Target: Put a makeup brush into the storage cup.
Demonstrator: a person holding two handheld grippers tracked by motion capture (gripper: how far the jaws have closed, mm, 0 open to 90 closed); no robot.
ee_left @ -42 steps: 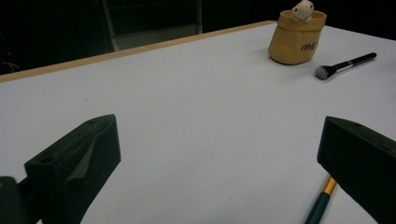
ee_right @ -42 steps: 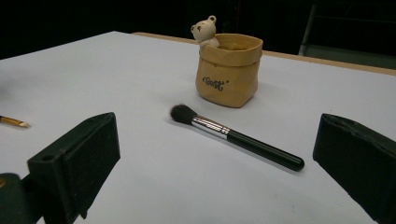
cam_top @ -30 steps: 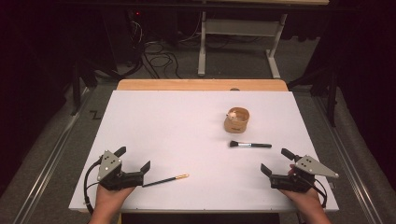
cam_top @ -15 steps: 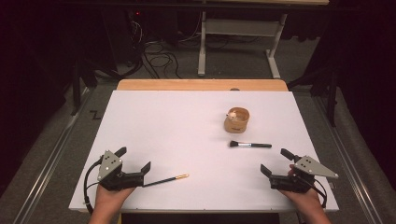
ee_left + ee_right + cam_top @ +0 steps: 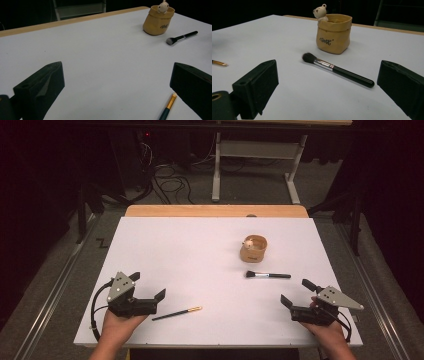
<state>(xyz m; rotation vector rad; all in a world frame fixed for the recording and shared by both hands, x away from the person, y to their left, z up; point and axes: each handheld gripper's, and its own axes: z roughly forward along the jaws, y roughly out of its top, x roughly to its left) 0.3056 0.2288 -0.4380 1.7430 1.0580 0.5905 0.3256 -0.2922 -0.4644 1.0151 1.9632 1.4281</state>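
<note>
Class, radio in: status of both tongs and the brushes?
Left tongs open, empty. Right tongs open, empty. Makeup brush and thin brush flat on table, outside pot. Nothing in the way.

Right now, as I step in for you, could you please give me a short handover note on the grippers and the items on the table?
Left gripper: open, empty, at the near left edge of the table. The gold-tipped pencil lies just to its right, untouched.
Right gripper: open, empty, at the near right edge. The makeup brush lies ahead of it, bristles pointing left.
The tan holder with the bear stands upright just beyond the brush.
Done: nothing is picked up or in the holder.
Left: probably grasp the brush and pencil and stand them in the holder.
</note>
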